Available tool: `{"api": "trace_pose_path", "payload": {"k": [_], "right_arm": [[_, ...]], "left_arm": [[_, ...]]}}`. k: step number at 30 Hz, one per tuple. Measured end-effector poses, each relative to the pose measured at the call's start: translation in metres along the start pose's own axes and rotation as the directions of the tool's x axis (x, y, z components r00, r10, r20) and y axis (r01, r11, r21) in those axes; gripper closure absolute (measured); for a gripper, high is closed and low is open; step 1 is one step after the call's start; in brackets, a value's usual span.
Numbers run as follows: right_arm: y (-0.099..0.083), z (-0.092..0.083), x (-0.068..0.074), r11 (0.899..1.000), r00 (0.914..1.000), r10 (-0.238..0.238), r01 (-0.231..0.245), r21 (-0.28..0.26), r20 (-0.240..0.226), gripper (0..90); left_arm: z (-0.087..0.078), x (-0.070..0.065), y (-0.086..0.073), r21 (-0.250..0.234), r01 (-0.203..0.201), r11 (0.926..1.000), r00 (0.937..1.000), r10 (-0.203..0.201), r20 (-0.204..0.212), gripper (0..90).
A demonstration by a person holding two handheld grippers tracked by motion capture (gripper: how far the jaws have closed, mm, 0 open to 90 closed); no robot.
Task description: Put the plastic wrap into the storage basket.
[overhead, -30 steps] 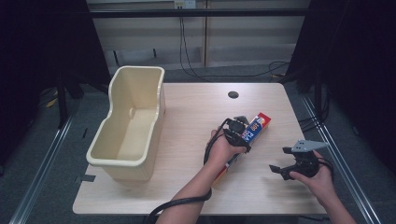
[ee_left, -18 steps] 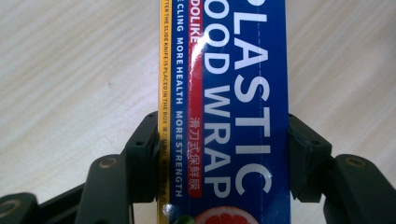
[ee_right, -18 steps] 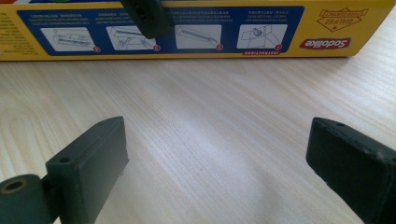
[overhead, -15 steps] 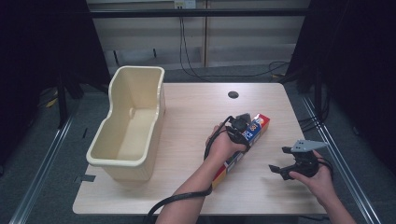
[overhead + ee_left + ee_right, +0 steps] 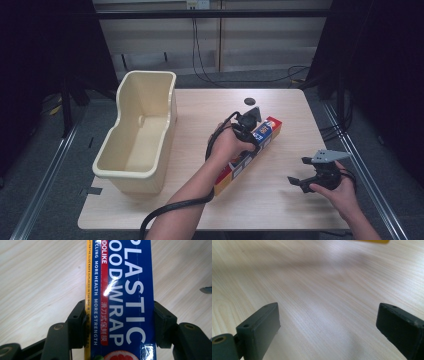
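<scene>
While the left gripper [image 5: 120, 322] clamps the plastic wrap box [image 5: 120, 290] (flat on the counter [image 5: 200, 105]), the right gripper [image 5: 327, 327] hangs wide apart, holding nothing.

Even overhead light, dark surroundings; glare on the box [image 5: 120, 290]; soft focus.

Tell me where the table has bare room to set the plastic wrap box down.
Bare wood lies between the cream plastic tub and the long blue plastic wrap box, and along the far edge around the dark round hole. The near right corner is crowded by the open right gripper. The left gripper is clamped on the box.
</scene>
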State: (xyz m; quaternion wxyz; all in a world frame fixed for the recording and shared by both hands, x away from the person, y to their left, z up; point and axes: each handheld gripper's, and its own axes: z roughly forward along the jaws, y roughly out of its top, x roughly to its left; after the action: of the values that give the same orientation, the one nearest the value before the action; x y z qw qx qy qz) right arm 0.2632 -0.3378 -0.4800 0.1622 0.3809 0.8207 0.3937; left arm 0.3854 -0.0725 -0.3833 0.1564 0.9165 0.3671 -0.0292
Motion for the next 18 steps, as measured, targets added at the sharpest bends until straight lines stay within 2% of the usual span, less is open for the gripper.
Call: {"api": "trace_pose_path", "payload": {"k": [2, 4, 5, 7, 10, 18], "right_arm": [[0.0, 0.0, 0.0, 1.0, 1.0, -0.001, 0.001, 0.0, 0.003, 4.8], [0.0, 0.001, 0.0, 1.0, 1.0, -0.003, 0.003, -0.004, 0.001, 4.4], [0.0, 0.001, 0.001, 1.0, 1.0, -0.003, 0.003, -0.004, 0.002, 4.4], [0.001, 0.001, 0.001, 1.0, 1.0, -0.003, 0.003, -0.004, 0.001, 4.4], [0.001, 0.001, 0.001, 1.0, 1.0, -0.003, 0.003, -0.005, -0.001, 4.2], [0.0, 0.001, 0.001, 1.0, 1.0, -0.005, 0.005, -0.004, 0.001, 2.8]], "left_arm": [[-0.009, 0.005, -0.002, 0.003, 0.005, 1.0, 1.0, -0.005, 0.002, 40.6], [-0.015, 0.007, -0.004, -0.002, 0.033, 0.9994, 0.9994, -0.033, 0.007, 40.6], [-0.019, 0.01, -0.005, -0.001, 0.019, 0.9998, 0.9998, -0.019, 0.006, 40.6], [-0.026, 0.013, -0.006, -0.003, 0.02, 0.9998, 0.9998, -0.02, 0.009, 40.6], [-0.035, 0.017, -0.007, -0.014, 0.046, 0.9988, 0.9988, -0.046, 0.019, 40.6], [-0.057, 0.029, -0.011, -0.014, 0.065, 0.9978, 0.9976, -0.064, 0.024, 40.6]]}}
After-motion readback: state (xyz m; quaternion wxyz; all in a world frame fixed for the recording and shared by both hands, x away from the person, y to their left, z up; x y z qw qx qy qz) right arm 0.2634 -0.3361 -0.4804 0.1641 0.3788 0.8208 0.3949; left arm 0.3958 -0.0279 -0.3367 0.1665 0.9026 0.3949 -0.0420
